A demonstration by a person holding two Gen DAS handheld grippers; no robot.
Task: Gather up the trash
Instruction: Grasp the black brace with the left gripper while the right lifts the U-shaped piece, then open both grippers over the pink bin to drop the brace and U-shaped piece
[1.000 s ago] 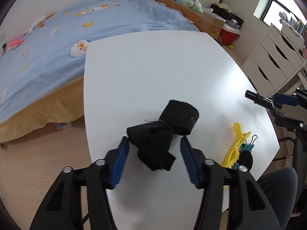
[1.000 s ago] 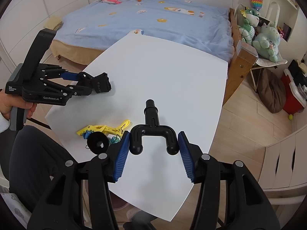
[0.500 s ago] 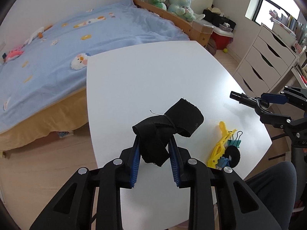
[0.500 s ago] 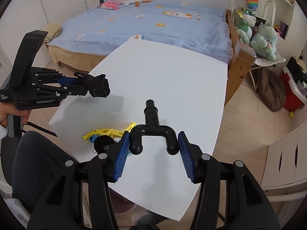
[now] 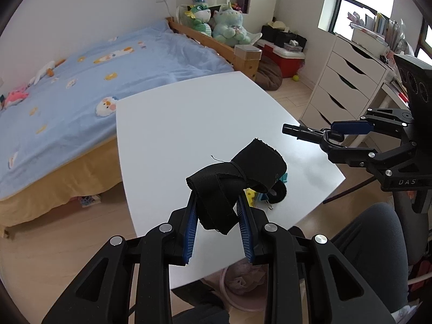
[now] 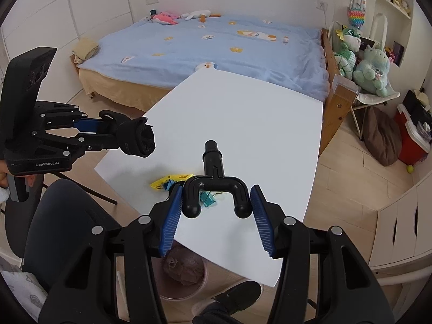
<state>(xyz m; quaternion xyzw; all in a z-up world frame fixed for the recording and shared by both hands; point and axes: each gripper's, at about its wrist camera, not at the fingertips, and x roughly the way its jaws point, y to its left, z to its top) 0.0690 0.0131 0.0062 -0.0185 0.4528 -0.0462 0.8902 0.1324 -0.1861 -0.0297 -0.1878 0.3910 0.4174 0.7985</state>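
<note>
My left gripper [image 5: 216, 205] is shut on a black fabric strap [image 5: 237, 172] and holds it in the air above the white table [image 5: 189, 124]; it shows at the left of the right wrist view [image 6: 137, 140]. My right gripper [image 6: 216, 210] is shut on a black Y-shaped plastic piece [image 6: 214, 178], held above the table's near edge. It shows at the right of the left wrist view [image 5: 313, 135]. A yellow clip [image 6: 167, 179], a teal binder clip [image 6: 208, 198] and a black ring [image 5: 278, 193] lie on the table near its front edge.
A pink bin [image 6: 183, 272] with crumpled trash stands on the floor under the table's near edge. A bed with a blue cover [image 6: 216, 46] lies beyond the table. White drawers [image 5: 348, 81] stand to the right. My legs [image 5: 372, 248] are by the table.
My left gripper closed on the black strap and lifted it off the table, toward the near edge. My right gripper kept its hold on the Y-shaped piece and rose slightly.
</note>
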